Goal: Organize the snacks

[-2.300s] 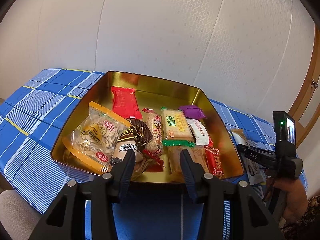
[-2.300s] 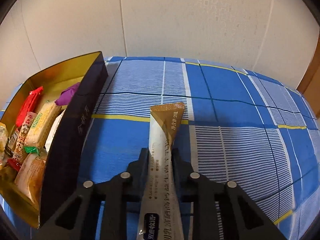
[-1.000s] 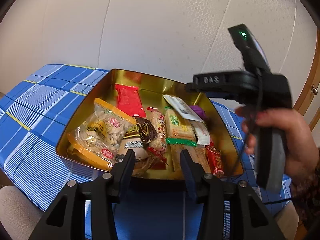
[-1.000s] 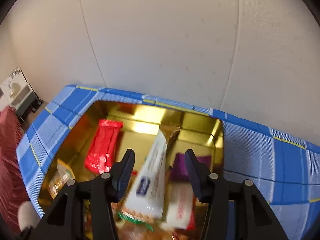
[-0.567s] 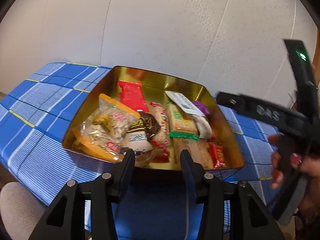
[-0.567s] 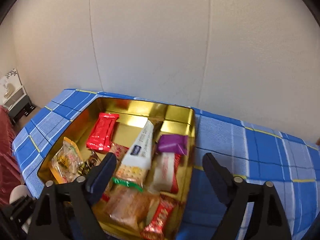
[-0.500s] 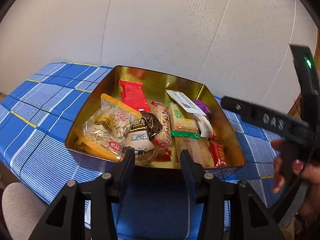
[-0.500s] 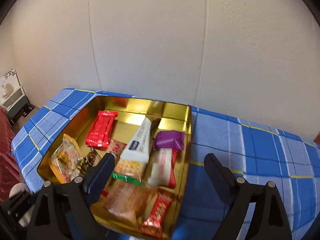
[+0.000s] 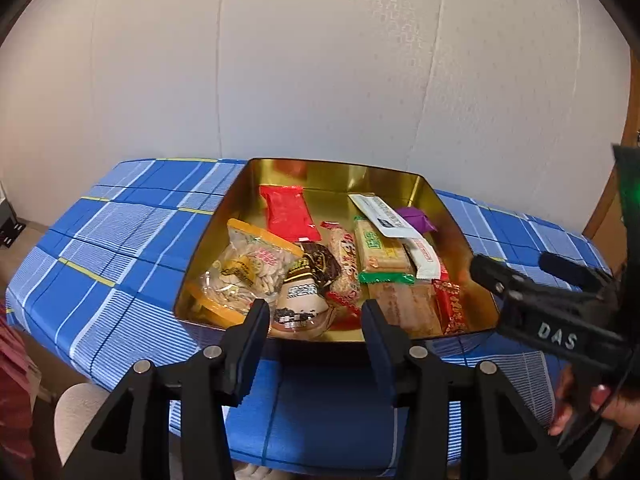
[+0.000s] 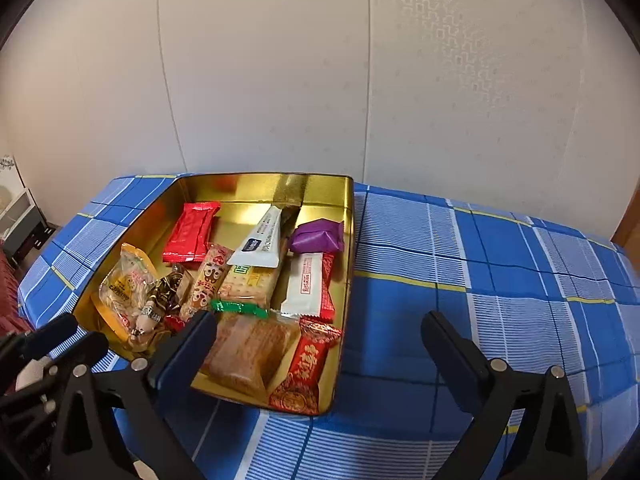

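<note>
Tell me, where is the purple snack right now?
The purple snack lies inside the gold tin, near its far right corner in the right wrist view, beside the long white packet and behind the white bar.

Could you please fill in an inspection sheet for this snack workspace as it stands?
Surface: blue plaid tablecloth; no loose snacks seen on it.
Job's things: gold tin holds every snack in view; white stick pack lies across the cracker pack, beside the purple packet.
Clutter: nothing seen.
Grippers: right gripper empty, its jaws have just been opening wide; left gripper part open, nothing between its fingers.
Cables: thin dark cable by the hand.
Surroundings: pale wall, wooden frame at right.
</note>
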Available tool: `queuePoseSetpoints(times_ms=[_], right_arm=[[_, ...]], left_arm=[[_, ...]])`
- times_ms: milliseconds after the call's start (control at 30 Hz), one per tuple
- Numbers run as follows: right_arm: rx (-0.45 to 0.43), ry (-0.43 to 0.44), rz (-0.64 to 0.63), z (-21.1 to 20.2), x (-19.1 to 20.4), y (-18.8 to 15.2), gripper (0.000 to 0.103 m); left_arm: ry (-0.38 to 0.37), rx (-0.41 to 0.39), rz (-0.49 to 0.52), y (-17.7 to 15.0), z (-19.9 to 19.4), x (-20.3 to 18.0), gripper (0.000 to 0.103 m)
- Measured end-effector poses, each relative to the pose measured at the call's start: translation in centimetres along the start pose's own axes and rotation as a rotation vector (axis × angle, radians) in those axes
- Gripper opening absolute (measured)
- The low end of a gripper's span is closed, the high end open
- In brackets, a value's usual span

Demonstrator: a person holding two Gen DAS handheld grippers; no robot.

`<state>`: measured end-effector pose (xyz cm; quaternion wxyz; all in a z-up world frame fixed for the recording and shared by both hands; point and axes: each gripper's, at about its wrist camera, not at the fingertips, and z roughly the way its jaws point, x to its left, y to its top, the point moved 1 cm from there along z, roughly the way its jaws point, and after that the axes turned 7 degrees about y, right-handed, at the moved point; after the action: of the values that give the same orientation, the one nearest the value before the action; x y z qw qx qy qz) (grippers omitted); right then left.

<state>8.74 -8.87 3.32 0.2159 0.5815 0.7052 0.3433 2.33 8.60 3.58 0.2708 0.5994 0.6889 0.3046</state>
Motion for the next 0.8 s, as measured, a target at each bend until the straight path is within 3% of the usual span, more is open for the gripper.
queuePoseSetpoints(times_ms=[300,800], right_arm=[[-0.048,-0.019,0.037,-1.7,0.1,-0.8,0.103],[-0.022,-0.005,0.036,-1.2,0.4,-1.3,0.103]], left_arm=[[0.058,-0.106,-0.003,0.4,-2.1,-0.3,0.048],[0.064,-0.048,-0.018,0.1,-1.3,0.0,0.048]])
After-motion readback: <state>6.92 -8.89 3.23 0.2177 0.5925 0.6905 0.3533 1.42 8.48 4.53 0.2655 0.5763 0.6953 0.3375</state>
